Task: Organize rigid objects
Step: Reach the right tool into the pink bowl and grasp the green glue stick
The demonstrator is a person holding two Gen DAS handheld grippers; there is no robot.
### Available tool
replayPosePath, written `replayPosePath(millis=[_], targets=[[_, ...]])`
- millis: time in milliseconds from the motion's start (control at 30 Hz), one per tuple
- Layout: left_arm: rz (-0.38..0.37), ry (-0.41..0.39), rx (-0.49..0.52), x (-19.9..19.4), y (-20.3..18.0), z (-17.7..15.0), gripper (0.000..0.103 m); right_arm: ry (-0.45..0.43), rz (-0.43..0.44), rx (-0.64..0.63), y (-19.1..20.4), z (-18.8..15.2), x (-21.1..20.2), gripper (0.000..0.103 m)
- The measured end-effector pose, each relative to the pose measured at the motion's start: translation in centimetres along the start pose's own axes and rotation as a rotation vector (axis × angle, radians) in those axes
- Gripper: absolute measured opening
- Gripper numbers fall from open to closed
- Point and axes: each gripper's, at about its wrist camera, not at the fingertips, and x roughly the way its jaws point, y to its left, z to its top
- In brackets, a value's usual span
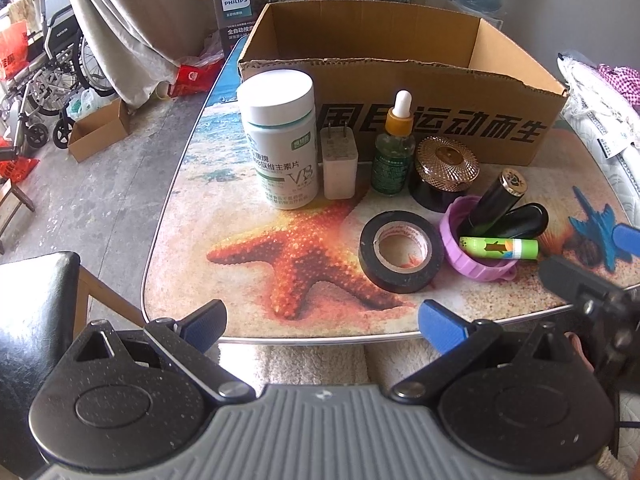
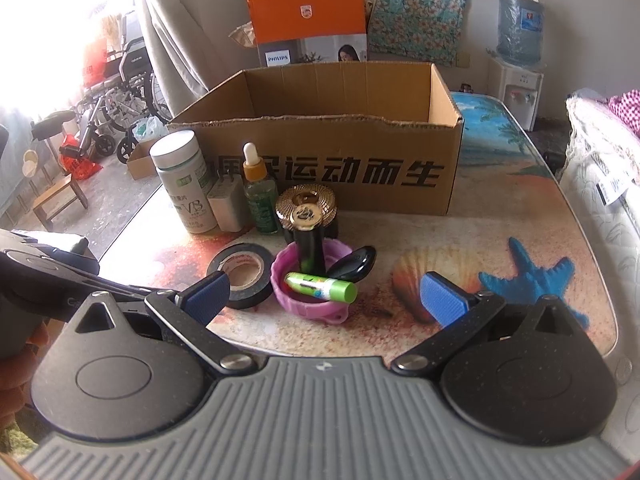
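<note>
An open cardboard box [image 1: 400, 80] [image 2: 332, 168] stands at the back of the table. In front of it stand a white vitamin bottle [image 1: 282, 140] [image 2: 184, 184], a white plug adapter [image 1: 340, 164] [image 2: 226, 206], a green dropper bottle [image 1: 394, 152] [image 2: 260, 196] and a gold-lidded jar [image 1: 444, 172] [image 2: 306, 200]. A black tape roll [image 1: 400, 252] [image 2: 240, 272] lies beside a purple cap [image 1: 472, 256] [image 2: 312, 300] holding a black tube [image 1: 496, 200] [image 2: 308, 244], a black case [image 1: 520, 220] [image 2: 354, 264] and a green stick [image 1: 500, 248] [image 2: 322, 286]. My left gripper [image 1: 324, 324] and right gripper [image 2: 324, 298] are open and empty at the front edge.
The table [image 1: 240, 260] [image 2: 520, 220] has a beach print. A black chair back [image 1: 36, 312] is at the left. A wheelchair [image 1: 48, 76] and small box [image 1: 100, 128] stand on the floor. Bedding [image 2: 600, 168] lies at the right, a water dispenser [image 2: 518, 60] behind.
</note>
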Motion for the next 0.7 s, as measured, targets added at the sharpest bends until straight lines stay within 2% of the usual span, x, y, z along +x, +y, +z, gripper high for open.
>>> replayPosePath(millis=[167,367,567,700], targets=[[-0.044,-0.047,0.015,-0.1,0.1,0.1,0.103,-0.037,-0.015,-0.006,-2.5,0.9,0.2,0.102],[-0.110,-0.162,0.075,-0.4,-0.7,0.1,0.103,-0.121,0.005,0.100,-5.5,1.9,-0.8,0.102],[-0.266,-0.272,0.161,0.0,-2.3,0.0,0.102,-0.103,0.152,0.327,-7.4,-0.1,-0.1,0.102],[-0.297,-0.283,0.295,0.6,-4.6,0.5,0.095,-0.052,0.199,0.445,-7.8,-1.8,1.4,0.088]])
